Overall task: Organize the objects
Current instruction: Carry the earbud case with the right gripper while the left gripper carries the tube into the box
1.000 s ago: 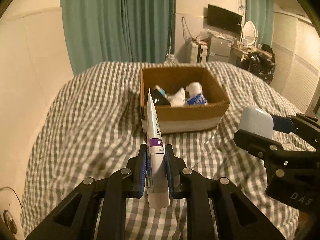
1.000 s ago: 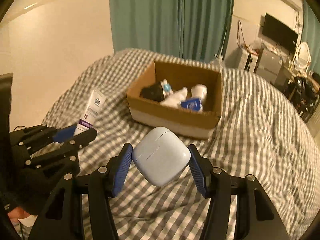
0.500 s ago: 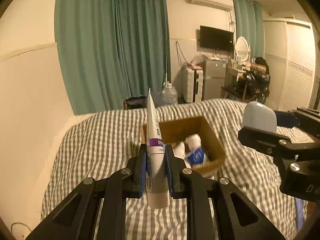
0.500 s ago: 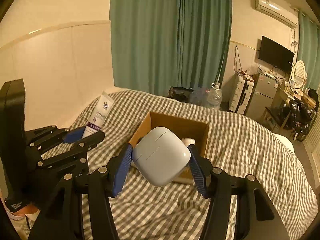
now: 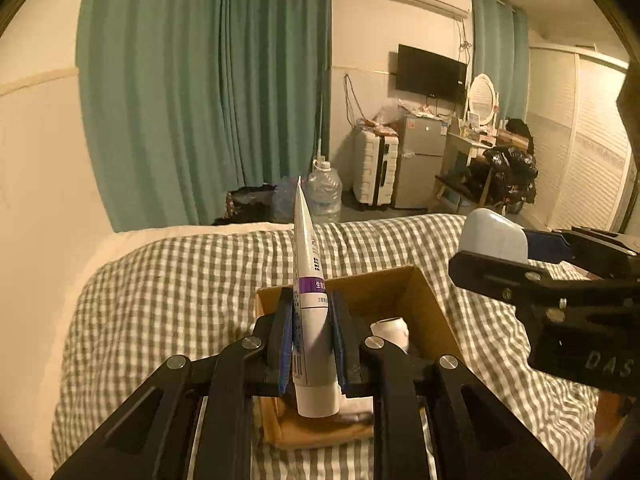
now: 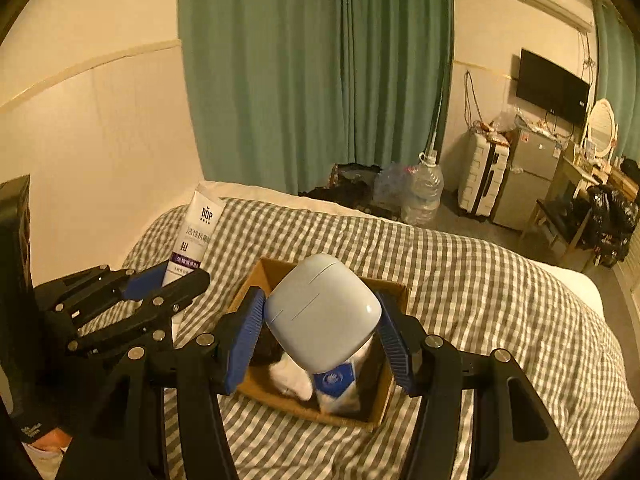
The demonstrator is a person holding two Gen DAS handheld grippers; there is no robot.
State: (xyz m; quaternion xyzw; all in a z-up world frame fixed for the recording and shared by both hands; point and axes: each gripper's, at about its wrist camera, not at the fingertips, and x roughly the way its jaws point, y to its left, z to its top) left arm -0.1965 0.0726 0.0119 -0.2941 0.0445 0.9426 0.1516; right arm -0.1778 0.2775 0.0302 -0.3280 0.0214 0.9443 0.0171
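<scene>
The white tube (image 6: 195, 240) reads "BOP" (smaller print beneath illegible), and the right gripper (image 5: 496, 258) body shows "DAS".

Both wrist cams ride high over the grey-checked bed (image 5: 168, 304), tilted down & fwd toward the teal curtains (image 6: 312, 72). Left cam sits left of the open brown cardboard box (image 5: 430, 300), right cam close above it (image 6: 256, 276). Shared: bed, box, curtains, each other's gripper.

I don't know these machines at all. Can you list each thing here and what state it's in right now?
Left gripper: jaws shut on the tube.
Tube: held upright, cap end down.
Right gripper: jaws shut on the pale blue case.
Pale blue case: lid closed, held above the box.
Cardboard box: open, partly filled, on the checked bed.
</scene>
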